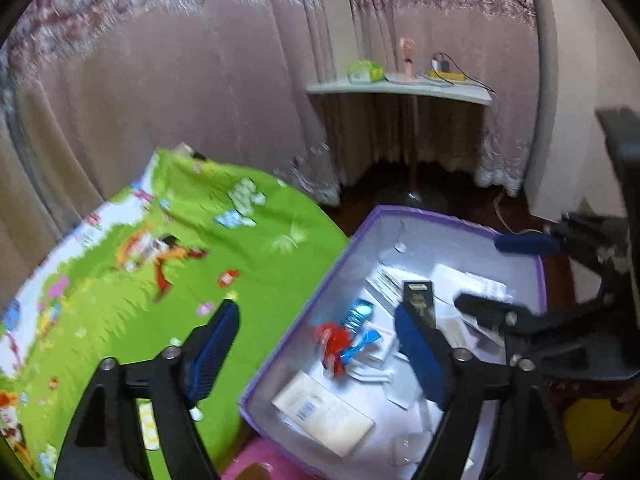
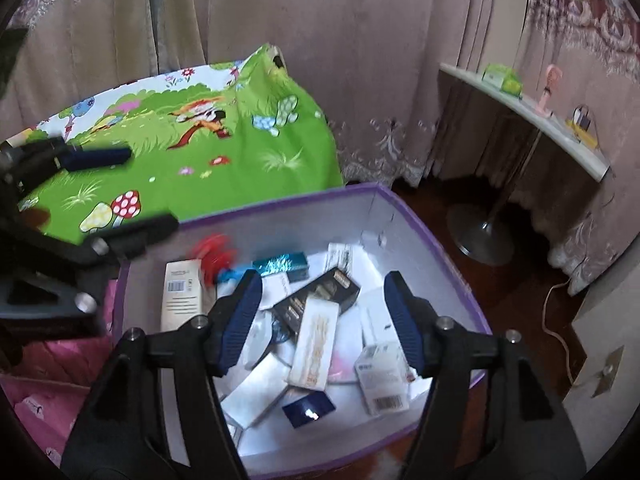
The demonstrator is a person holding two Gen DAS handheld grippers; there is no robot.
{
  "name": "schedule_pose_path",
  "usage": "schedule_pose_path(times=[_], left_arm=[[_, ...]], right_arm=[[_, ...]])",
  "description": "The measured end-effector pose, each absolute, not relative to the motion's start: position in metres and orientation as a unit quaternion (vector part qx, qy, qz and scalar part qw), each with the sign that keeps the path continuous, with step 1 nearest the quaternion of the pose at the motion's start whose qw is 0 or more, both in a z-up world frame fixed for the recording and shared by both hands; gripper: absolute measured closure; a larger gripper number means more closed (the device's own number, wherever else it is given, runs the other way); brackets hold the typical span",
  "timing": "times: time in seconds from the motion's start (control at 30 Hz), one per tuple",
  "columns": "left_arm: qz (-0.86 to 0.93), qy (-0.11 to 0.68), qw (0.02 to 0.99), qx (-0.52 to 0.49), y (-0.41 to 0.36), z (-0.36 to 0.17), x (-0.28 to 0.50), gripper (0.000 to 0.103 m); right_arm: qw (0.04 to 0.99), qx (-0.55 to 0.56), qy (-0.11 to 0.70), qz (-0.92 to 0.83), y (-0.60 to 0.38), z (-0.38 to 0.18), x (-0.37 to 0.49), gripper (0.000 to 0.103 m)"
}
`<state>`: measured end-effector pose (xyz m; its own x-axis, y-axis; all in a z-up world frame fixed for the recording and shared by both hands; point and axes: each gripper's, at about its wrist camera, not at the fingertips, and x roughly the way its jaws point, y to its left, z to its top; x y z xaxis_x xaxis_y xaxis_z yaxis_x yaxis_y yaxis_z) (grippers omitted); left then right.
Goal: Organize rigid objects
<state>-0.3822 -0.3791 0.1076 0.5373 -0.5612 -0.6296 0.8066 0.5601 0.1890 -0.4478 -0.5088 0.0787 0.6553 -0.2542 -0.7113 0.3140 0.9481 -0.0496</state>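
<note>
A purple-rimmed white box [image 1: 362, 220] [image 2: 440, 236] stands on the floor and holds several small cartons. Among them are a black carton [image 2: 320, 296] [image 1: 418, 296], a shiny teal one [image 2: 284, 264] [image 1: 360, 312], a cream one [image 2: 316, 344] and a dark blue one [image 2: 308, 408]. A red and blue item [image 1: 336, 344] [image 2: 214, 258] lies near the box's left wall and is blurred. My left gripper [image 1: 316, 344] [image 2: 132, 196] hangs open across the box's left rim, nothing between its pads. My right gripper [image 2: 322, 312] [image 1: 504, 276] is open above the cartons, holding nothing.
A bed with a green cartoon-print sheet [image 1: 160, 260] [image 2: 224, 152] borders the box on the left. Pink fabric [image 2: 48, 368] lies at the near left. A white shelf [image 1: 400, 88] with small items and a metal stand base [image 2: 484, 236] are beyond, curtains behind.
</note>
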Motion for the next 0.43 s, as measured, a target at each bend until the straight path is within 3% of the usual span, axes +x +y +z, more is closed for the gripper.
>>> schedule_pose_path(times=[0.13,0.43], left_arm=[[-0.377,0.26,0.86,0.226,-0.374,0.115,-0.379,0.014],[-0.394,0.37,0.814,0.213,-0.381,0.07,-0.356,0.014]], right_arm=[[0.903,0.044,0.399,-0.156,-0.511,0.071,-0.449,0.036],[0.889,0.048,0.422,-0.169,-0.51,0.06,-0.451,0.036]])
